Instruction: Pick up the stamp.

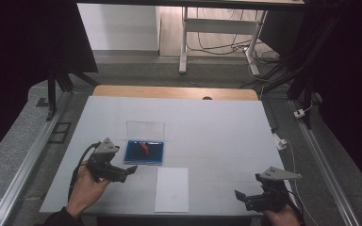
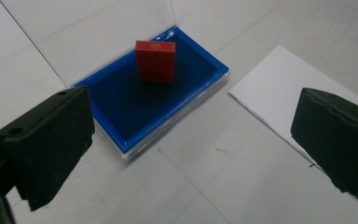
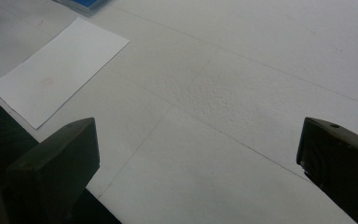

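Right gripper [image 1: 245, 197] sits low at the table's [image 1: 226, 127] near edge, jaws spread, empty. Left gripper [image 1: 125, 172], also spread, points at the blue case [image 1: 143, 157] holding a red block [image 2: 155, 60].

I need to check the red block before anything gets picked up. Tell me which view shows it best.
The left gripper view: the red block stands upright in the blue tray, close and sharp between the open jaws. The high view shows it as a small red speck in the tray. The right gripper view catches just a tray corner.
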{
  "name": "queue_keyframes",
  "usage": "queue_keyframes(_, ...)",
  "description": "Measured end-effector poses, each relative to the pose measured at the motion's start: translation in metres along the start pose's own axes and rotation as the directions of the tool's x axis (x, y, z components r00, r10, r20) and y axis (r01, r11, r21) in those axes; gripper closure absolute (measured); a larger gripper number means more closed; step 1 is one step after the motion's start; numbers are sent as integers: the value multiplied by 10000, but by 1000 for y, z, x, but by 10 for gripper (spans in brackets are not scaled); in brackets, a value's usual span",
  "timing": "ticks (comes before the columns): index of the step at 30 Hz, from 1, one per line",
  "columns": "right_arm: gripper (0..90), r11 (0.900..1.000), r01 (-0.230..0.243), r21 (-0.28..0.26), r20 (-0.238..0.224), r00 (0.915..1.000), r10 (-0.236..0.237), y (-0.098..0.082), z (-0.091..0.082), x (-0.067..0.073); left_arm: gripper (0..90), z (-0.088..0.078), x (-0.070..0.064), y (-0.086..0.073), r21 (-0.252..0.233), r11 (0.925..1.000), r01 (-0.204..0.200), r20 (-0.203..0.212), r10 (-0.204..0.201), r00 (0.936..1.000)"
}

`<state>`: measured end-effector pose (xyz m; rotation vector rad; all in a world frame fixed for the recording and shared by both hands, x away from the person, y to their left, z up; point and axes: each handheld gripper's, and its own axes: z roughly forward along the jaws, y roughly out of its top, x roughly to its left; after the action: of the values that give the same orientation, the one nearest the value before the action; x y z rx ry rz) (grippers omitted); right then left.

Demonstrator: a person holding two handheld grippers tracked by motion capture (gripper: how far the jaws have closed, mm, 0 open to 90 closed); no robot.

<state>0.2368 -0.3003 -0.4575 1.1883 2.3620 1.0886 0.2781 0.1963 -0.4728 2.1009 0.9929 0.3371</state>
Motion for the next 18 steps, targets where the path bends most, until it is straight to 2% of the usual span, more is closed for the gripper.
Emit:
queue_keyframes(6, 0, 9999, 104, 106, 4, 9999, -105, 0, 1, 1, 0, 15, 10, 9, 335, 9992, -212, -52, 214, 9998)
queue_keyframes(12, 0, 9999, 86, 107, -25, 10000, -86, 0, 1, 0, 0, 30, 17, 18, 328, 9990, -307, -284, 316, 9991)
queue_keyframes(18, 0, 9998, 134, 155, -18, 9999, -134, 0, 2, 1, 0, 46, 21, 25, 354, 9987, -355, -196, 362, 9992)
